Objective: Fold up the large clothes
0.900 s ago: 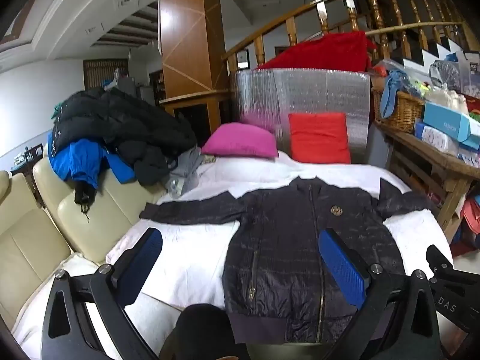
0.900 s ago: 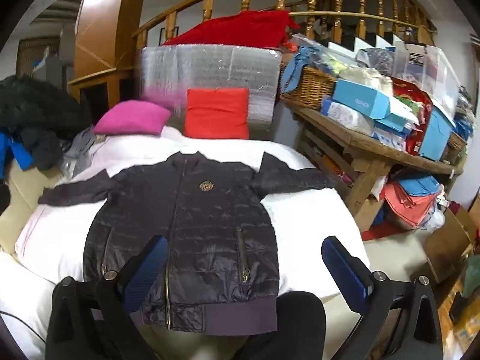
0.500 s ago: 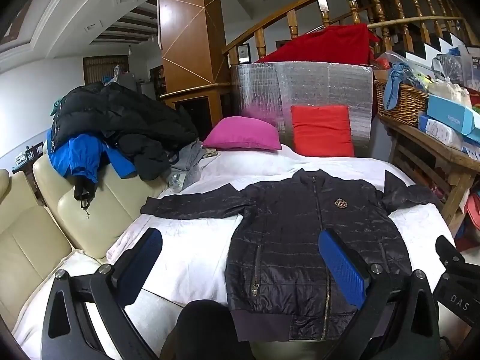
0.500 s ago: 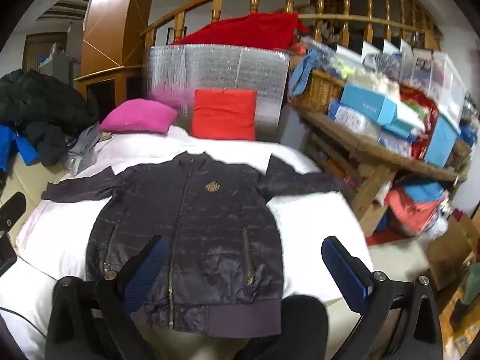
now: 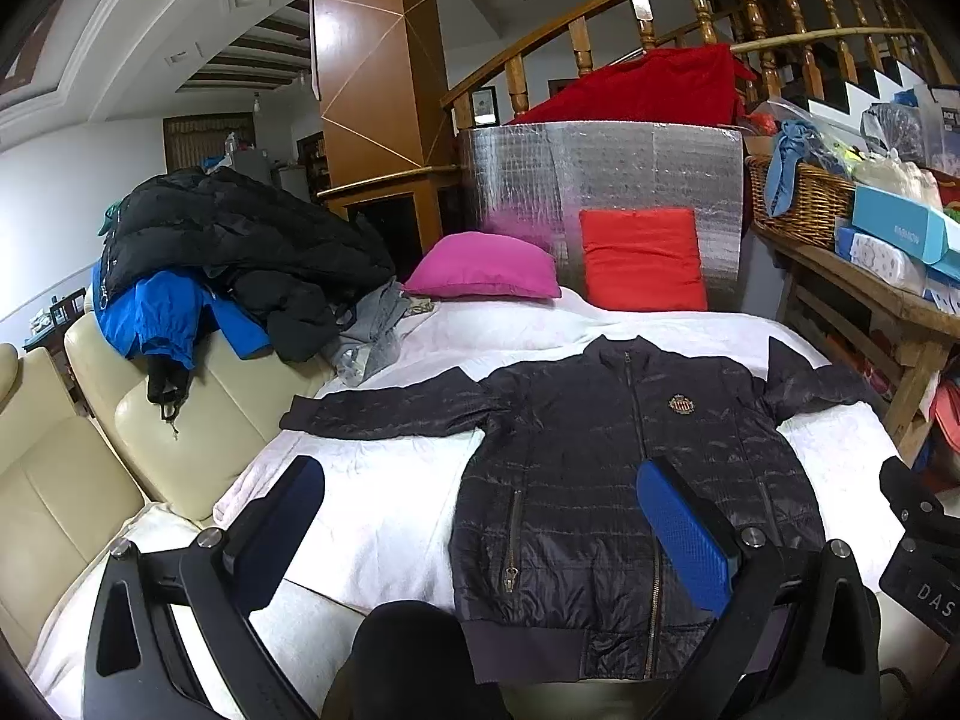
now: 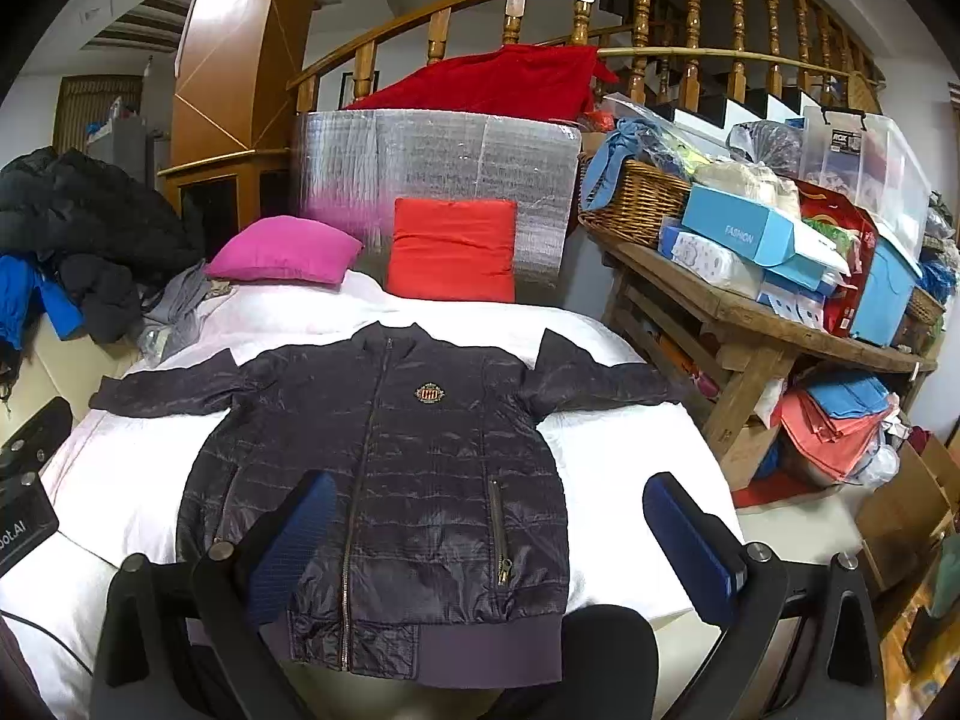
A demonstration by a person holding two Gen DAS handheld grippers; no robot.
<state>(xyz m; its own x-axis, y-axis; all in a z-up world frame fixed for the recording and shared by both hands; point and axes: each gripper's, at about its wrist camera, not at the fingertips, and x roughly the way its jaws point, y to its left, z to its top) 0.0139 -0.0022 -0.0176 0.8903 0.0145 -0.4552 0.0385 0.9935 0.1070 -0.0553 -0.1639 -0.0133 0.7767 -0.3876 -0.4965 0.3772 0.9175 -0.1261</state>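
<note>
Dark quilted zip-up jacket [image 6: 384, 456] lies flat, sleeves outspread, on the white bedcover [image 6: 624, 450], both grippers' jaws spread wide above it.

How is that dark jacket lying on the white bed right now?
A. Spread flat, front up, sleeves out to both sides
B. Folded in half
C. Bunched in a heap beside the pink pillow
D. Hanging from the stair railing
A: the jacket lies flat on the bed with its zipper and chest badge facing up and a sleeve stretched to each side, both tongs open and not touching it.
</note>
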